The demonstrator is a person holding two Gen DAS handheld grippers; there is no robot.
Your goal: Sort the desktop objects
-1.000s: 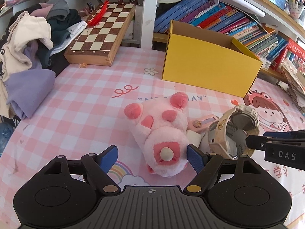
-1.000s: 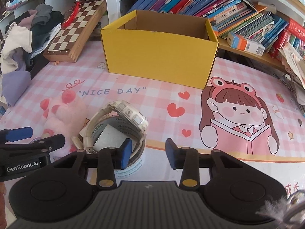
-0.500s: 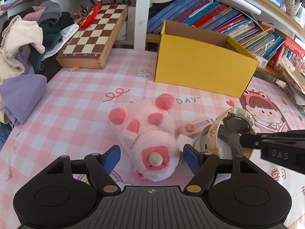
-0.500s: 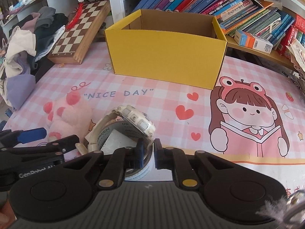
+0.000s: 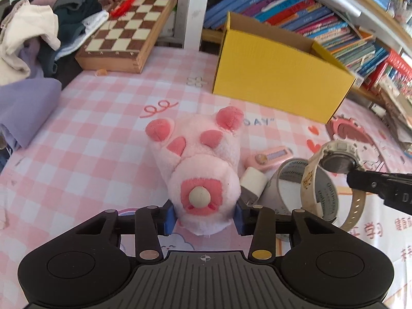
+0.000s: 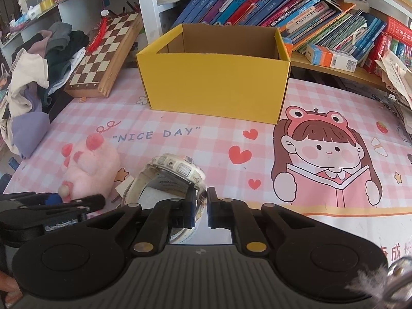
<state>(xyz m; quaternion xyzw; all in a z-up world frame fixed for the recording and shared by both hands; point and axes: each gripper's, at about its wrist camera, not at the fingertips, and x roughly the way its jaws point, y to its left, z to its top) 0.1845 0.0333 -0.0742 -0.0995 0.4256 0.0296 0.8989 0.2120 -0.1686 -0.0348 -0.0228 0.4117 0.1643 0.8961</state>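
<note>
A pink plush pig (image 5: 200, 164) lies on the pink checked mat; my left gripper (image 5: 203, 217) is shut on its rear end, by the cream tail. It also shows in the right wrist view (image 6: 90, 167). My right gripper (image 6: 200, 207) is shut on the strap of a cream wristwatch (image 6: 177, 170), lifted off a tape roll (image 5: 288, 188). The watch also shows in the left wrist view (image 5: 334, 159). An open, empty yellow box (image 6: 213, 87) stands at the back of the mat.
A pink comb-like item (image 5: 270, 155) and a white eraser (image 5: 253, 182) lie between pig and tape roll. A chessboard (image 5: 128, 31) and a pile of clothes (image 5: 28, 38) are at back left. Bookshelves (image 6: 296, 13) stand behind the box.
My left gripper moved forward and closed on the pig's rear. My right gripper closed on the watch strap and raised the watch off the tape roll.
</note>
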